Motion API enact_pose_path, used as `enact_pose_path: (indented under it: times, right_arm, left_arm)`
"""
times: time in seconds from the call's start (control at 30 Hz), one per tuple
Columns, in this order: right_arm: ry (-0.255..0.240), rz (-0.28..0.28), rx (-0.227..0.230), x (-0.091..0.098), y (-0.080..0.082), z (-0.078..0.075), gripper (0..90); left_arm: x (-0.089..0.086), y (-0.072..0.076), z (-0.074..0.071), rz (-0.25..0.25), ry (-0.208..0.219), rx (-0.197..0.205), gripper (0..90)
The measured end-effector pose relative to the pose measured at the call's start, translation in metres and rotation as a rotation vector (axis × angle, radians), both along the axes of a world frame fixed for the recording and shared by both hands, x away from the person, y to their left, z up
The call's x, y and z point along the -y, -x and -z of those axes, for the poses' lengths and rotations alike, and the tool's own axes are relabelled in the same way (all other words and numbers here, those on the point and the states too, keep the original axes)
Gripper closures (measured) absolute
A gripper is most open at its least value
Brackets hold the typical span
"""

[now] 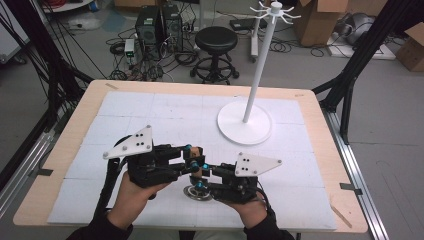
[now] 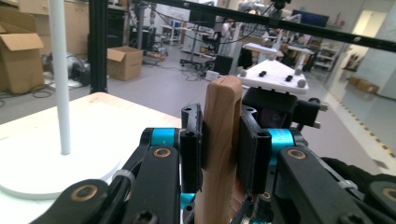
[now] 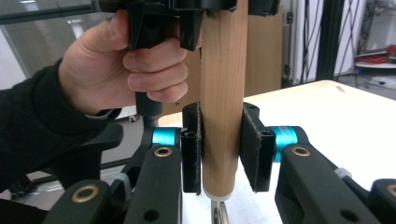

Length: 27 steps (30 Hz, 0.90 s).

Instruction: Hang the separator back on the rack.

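A light wooden handle (image 2: 221, 154) with a metal end (image 1: 197, 192) stands upright above the white-topped desk (image 1: 150, 112) near its front edge. The left gripper (image 2: 221, 140) clamps its jaws on the handle's upper part. The right gripper (image 3: 223, 149) clamps the lower part just above the metal.

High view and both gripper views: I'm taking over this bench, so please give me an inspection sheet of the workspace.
Surface: wooden table under a white mat.
Job's things: wooden handle upright, metal end below.
Clutter: white hook stand, apart from the grippers.
Grippers: left gripper and right gripper both shut on the handle, left higher.
Cables: gripper cable; floor cables.
Surroundings: black stool, cardboard boxes.
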State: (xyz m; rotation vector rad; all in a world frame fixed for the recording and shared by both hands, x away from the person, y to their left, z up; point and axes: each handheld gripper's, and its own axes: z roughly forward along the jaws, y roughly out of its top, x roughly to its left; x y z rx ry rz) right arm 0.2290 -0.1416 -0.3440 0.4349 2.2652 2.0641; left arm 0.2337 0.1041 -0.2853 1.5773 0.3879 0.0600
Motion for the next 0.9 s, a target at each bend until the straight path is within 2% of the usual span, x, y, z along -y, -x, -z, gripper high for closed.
enact_pose_path:
  times: [0.07, 0.13, 0.17, 0.2, 0.27, 0.33, 0.4, 0.47, 0.57, 0.63, 0.8, 0.9]
  right_arm:
    - [0.004, -0.003, -0.001, 0.000, -0.001, 0.000, 71.8]
    - [0.010, 0.004, -0.024, 0.002, -0.004, 0.002, 71.9]
    - [0.014, 0.009, -0.037, 0.003, -0.006, 0.004, 71.9]
    - [0.020, 0.024, -0.044, 0.005, -0.009, 0.006, 71.9]
    - [0.030, 0.043, -0.058, 0.009, -0.015, 0.009, 71.9]
    - [0.043, 0.071, -0.056, 0.015, -0.020, 0.009, 71.9]
    - [0.049, 0.101, -0.048, 0.023, -0.026, 0.007, 71.9]
    - [0.048, 0.127, -0.047, 0.030, -0.033, 0.005, 71.9]
    - [0.020, 0.145, -0.045, 0.041, -0.047, -0.001, 71.8]
    - [0.007, 0.145, -0.051, 0.047, -0.056, -0.005, 71.9]
    - [-0.021, 0.139, -0.040, 0.060, -0.083, -0.022, 71.9]
    - [-0.028, 0.137, -0.033, 0.068, -0.100, -0.035, 71.8]
  left_arm:
    - [-0.003, 0.000, 0.002, -0.014, 0.003, 0.009, 70.2]
    - [-0.010, 0.000, 0.006, -0.051, 0.001, 0.008, 54.1]
    - [-0.010, 0.000, 0.006, -0.051, 0.001, 0.008, 48.7]
    - [-0.020, -0.001, 0.011, -0.078, 0.005, 0.013, 45.7]
    - [-0.034, -0.002, 0.018, -0.095, 0.007, 0.016, 38.9]
    - [-0.051, -0.004, 0.030, -0.120, -0.011, 0.025, 32.2]
    - [-0.067, -0.007, 0.042, -0.156, -0.022, 0.012, 23.8]
    - [-0.084, -0.009, 0.054, -0.201, -0.033, 0.005, 20.7]
    - [-0.103, -0.012, 0.067, -0.241, -0.026, 0.001, 17.9]
    - [-0.115, -0.013, 0.075, -0.272, -0.023, 0.019, 17.4]
    - [-0.130, -0.015, 0.084, -0.321, -0.026, 0.043, 17.5]
    - [-0.134, -0.016, 0.091, -0.333, -0.041, 0.038, 17.5]
